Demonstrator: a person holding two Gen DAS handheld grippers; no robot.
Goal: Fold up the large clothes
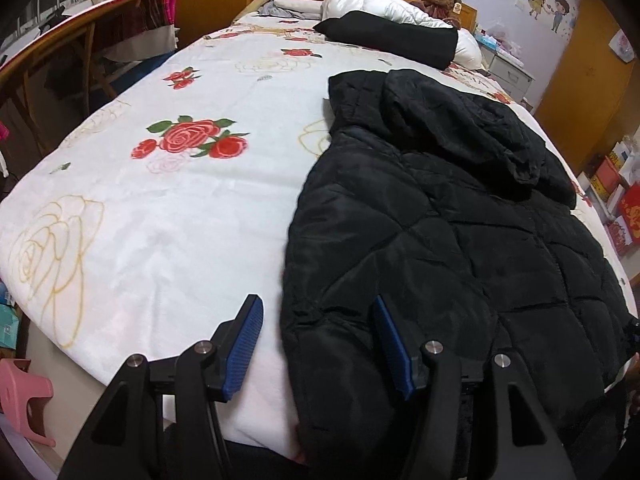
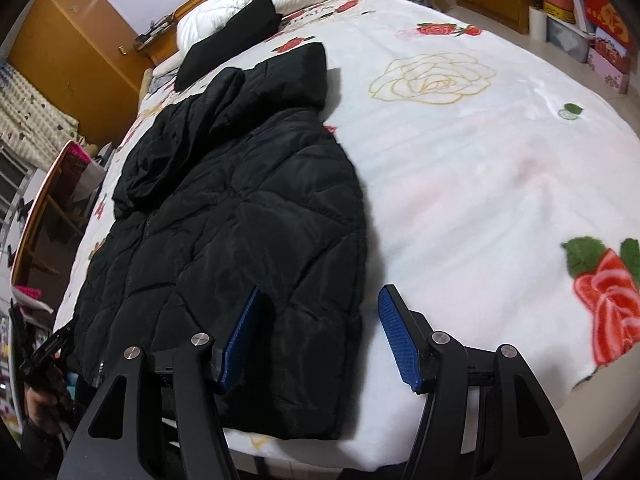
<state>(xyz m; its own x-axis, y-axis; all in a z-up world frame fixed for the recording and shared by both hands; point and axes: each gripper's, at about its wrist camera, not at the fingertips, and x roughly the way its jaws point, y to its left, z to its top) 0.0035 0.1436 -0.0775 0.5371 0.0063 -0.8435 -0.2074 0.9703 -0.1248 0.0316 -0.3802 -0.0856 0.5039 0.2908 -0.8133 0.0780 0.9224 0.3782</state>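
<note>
Two tools hover over the near hem of a black quilted coat (image 1: 440,240) that lies flat on the bed (image 1: 160,208), hood (image 1: 472,128) toward the headboard and hem at the foot edge closest to the cameras. The left tool (image 1: 318,344) is spread wide with nothing between its blue pads (image 1: 246,348); it straddles the coat's left bottom corner, one pad over the flowered blanket and the other over the black fabric. The right tool (image 2: 318,336) is likewise spread and empty, straddling the right bottom corner in the same way. Whether either pad touches the cloth cannot be told. By its puffy stitched panels the coat looks soft, bulky and springy, with a smooth shell that is likely slippery, so a shallow pinch would probably slide off and a fold may spring back open. It seems light for its bulk, but large enough to sag between two grips. A sound hold would be a deep bite on each hem corner, taking the seamed edge and both layers. The sleeves cannot be made out as separate parts, so it looks as if the coat may already be narrowed; folding hem toward hood seems the likely step. A second dark garment (image 1: 392,40) lies near the pillows (image 1: 372,0), well apart.
</note>
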